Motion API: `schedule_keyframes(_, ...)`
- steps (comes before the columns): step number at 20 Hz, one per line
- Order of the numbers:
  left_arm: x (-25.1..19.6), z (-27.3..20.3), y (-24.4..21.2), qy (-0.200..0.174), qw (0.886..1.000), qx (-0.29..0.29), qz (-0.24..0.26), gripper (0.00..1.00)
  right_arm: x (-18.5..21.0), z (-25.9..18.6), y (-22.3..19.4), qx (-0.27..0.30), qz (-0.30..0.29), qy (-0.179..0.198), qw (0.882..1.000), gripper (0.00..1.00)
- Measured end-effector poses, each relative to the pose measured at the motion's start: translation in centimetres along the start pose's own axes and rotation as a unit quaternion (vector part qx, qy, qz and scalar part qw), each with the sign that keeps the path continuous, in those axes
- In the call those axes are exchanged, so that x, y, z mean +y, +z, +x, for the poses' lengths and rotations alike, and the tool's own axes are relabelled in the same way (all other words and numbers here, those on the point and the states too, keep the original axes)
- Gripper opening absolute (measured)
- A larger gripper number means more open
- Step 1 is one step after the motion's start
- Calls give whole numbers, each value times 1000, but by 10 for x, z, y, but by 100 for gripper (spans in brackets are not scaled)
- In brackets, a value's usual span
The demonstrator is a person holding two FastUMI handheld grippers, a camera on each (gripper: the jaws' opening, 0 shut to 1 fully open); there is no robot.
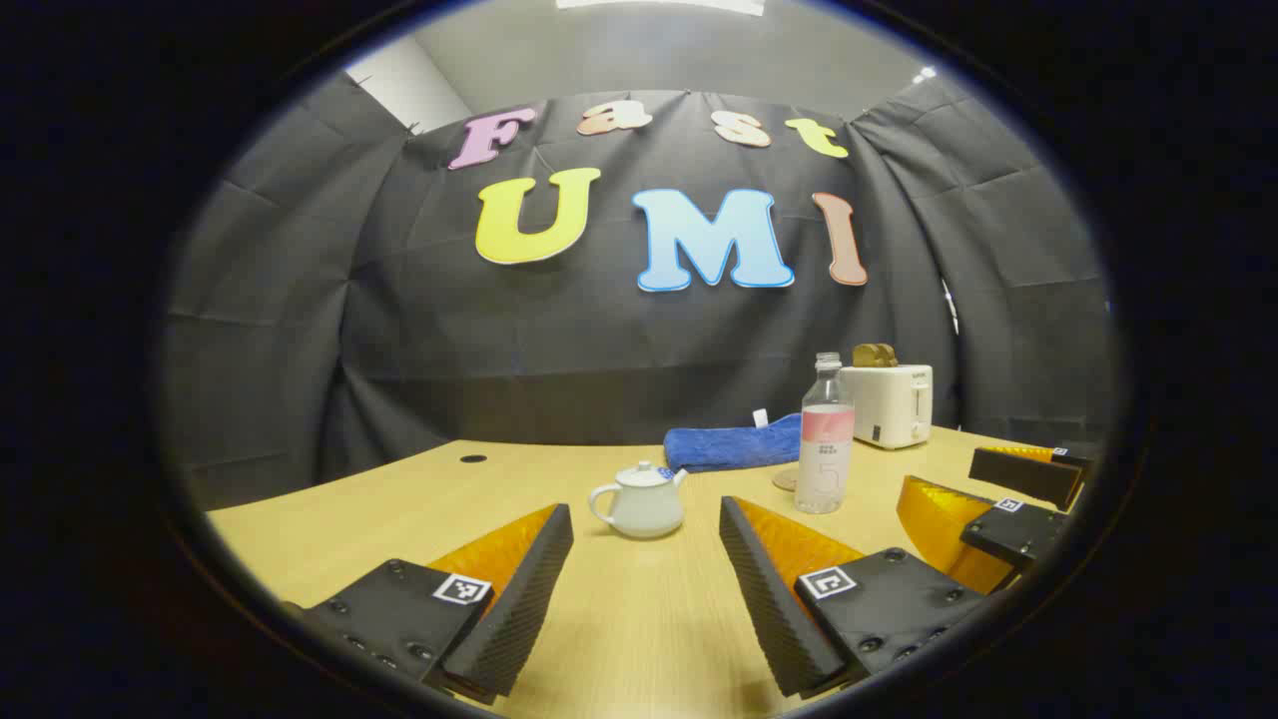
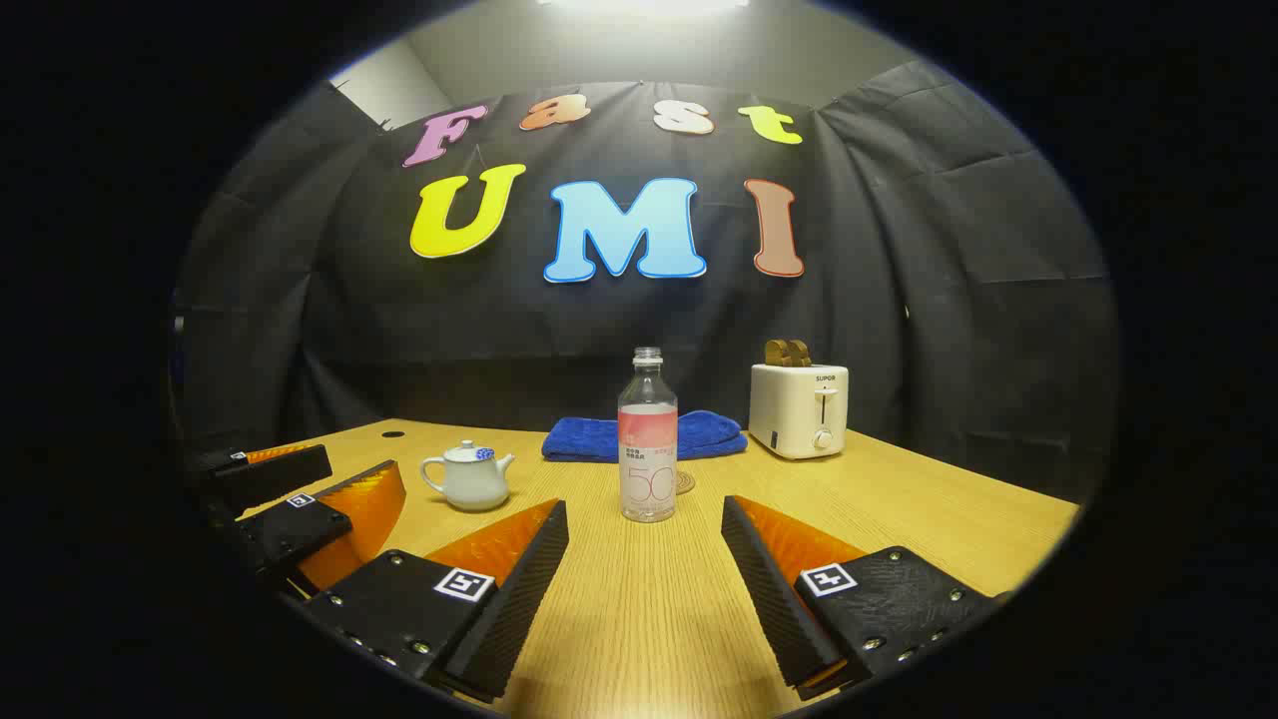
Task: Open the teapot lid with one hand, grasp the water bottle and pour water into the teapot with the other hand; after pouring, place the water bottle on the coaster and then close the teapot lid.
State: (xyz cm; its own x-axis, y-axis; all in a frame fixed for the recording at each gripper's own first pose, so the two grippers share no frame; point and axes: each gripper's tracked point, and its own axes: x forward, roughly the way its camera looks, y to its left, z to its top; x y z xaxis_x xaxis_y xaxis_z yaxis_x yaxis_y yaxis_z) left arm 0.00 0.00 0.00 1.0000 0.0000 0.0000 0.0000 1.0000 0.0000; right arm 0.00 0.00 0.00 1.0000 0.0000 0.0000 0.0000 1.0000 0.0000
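Squarely ahead, ribbed tongs (image 2: 644, 559) gape before a clear cylindrical bottle (image 2: 648, 439).

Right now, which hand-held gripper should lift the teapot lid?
Left. In the left gripper view the teapot sits straight ahead of the open left hand-held gripper, lid on. The right hand-held gripper lines up with the water bottle instead, with the teapot off to its side.

Lighting: bright ceiling strip (image 2: 644, 5) overhead, glaring white at top of right gripper view; even light on surface (image 2: 639, 599), soft short shadows; focus sharp centrally, strong fisheye bending, darkening and slight blur at rims
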Motion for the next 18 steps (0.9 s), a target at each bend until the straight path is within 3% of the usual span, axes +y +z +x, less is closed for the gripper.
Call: schedule_keyframes(18, -1, 0, 1, -3, 1000, 0, 0, 100, 1, 0, 0, 0, 0, 0, 1000, 96)
